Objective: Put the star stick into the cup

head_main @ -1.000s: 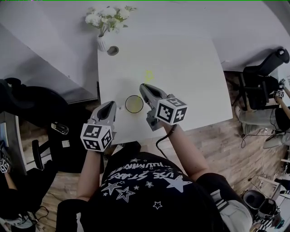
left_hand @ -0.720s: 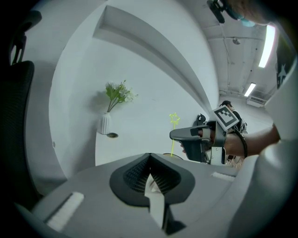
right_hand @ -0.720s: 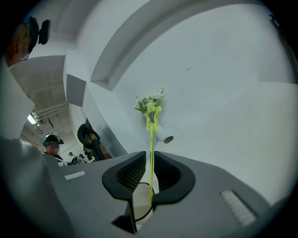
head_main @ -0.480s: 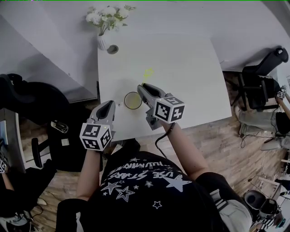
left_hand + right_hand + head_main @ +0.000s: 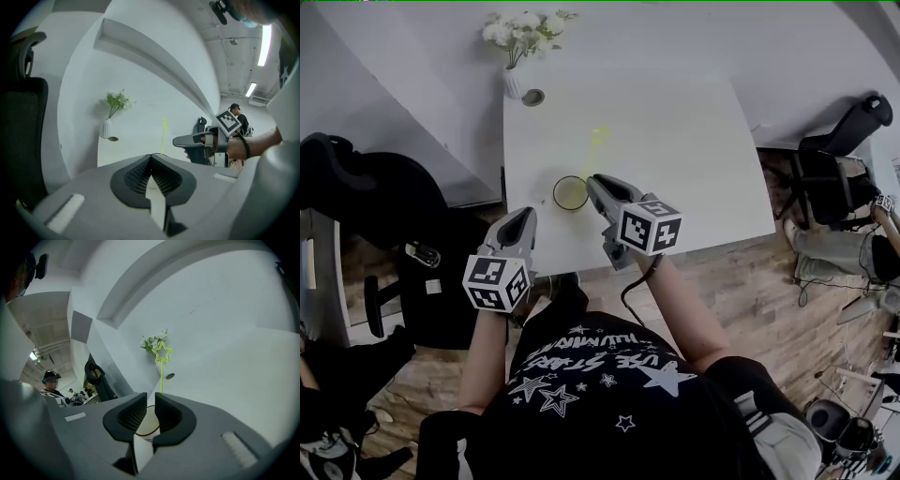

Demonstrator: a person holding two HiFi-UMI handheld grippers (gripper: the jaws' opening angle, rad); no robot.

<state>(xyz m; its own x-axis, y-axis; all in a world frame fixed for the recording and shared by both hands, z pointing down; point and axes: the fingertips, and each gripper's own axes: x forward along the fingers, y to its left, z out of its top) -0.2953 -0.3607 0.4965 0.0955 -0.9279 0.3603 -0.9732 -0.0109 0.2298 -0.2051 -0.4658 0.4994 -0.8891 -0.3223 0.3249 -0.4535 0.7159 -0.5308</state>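
A thin yellow-green star stick (image 5: 597,145) stands with its lower end in the round cup (image 5: 570,192) near the table's front edge, star uppermost. The stick (image 5: 161,363) rises just past my right jaw, and the cup (image 5: 148,423) shows through the gap. My right gripper (image 5: 594,181) sits just right of the cup, jaws a little apart with nothing between them (image 5: 150,399). My left gripper (image 5: 528,216) hangs by the table's near left corner, shut and empty (image 5: 151,157). From the left gripper view the stick (image 5: 164,136) stands clear of the right gripper (image 5: 177,140).
A white vase of flowers (image 5: 517,42) and a small dark round thing (image 5: 532,97) stand at the far left corner of the white table (image 5: 675,141). Black office chairs stand left (image 5: 356,197) and right (image 5: 839,150) of the table.
Both grippers have drawn back toward the table's near edge, away from the cup. The star stick keeps its place in the cup.
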